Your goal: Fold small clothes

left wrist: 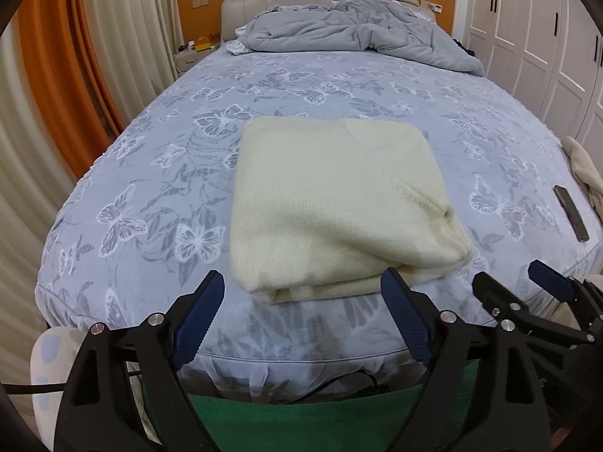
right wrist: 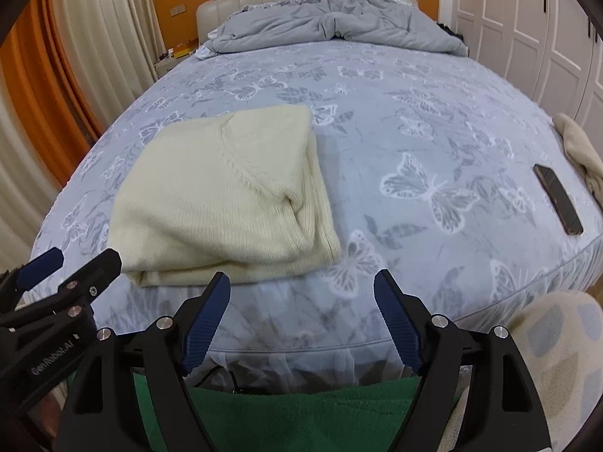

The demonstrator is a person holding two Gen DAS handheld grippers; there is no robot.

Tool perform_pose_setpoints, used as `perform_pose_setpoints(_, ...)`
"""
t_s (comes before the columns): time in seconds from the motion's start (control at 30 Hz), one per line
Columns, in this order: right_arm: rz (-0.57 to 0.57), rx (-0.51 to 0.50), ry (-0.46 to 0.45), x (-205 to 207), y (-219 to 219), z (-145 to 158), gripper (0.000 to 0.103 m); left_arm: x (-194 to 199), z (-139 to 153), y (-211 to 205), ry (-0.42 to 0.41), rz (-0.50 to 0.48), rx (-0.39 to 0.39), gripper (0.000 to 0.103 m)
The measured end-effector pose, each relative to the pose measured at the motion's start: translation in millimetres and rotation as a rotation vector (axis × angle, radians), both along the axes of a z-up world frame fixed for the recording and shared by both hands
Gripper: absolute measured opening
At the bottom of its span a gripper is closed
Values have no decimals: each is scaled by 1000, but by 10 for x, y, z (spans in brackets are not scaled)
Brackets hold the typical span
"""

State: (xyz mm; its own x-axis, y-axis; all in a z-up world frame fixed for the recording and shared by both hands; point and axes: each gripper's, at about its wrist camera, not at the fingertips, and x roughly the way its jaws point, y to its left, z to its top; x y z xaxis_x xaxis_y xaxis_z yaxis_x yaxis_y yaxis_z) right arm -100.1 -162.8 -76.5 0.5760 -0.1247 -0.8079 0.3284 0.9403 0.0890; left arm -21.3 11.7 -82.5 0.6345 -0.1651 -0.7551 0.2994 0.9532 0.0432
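Writing: the only legible text is "GenRobot.AI", printed in white on the black body of the left gripper [right wrist: 69, 263] where it enters the right wrist view at lower left.
Curtains: orange and cream curtains [left wrist: 56, 86] hang along the left side of the bed in both views.
Left gripper: in its own view the left gripper [left wrist: 301, 292] has its blue-padded fingers spread wide, nothing between them, hovering at the foot of the bed just short of the sweater's near edge.
Sweater: a cream knit sweater [left wrist: 335, 203], folded into a thick rectangle, lies flat on the butterfly-print sheet [left wrist: 150, 173] near the foot edge; the right wrist view shows its ribbed folded side and places it left of centre [right wrist: 226, 203].
Right gripper: the right gripper [right wrist: 301, 282] is likewise spread apart and empty, to the right of the sweater's near corner; it also appears at the right edge of the left wrist view [left wrist: 508, 275].
Phone: a dark phone [right wrist: 557, 199] lies on the sheet near the right edge, its screen face clearer in the right wrist view.
Second garment: a cream cloth [right wrist: 580, 147] is bunched at the bed's right edge.
Background: a rumpled grey duvet [left wrist: 354, 34] sits at the headboard.
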Motion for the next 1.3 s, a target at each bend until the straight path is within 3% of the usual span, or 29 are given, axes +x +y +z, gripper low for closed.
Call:
perform_pose_setpoints(0.73, 12, -72, 54, 6, 388, -192, 76, 11, -347, 247, -4, 67, 30, 86)
perform_pose_setpoints(0.9, 2, -84, 64, 12, 397, -251, 76, -15, -389, 241, -47, 58, 48, 86)
perform_pose_setpoints(1.3, -6, -80, 84, 22, 383, -346, 76, -10, -494, 194, -43, 33, 51, 80)
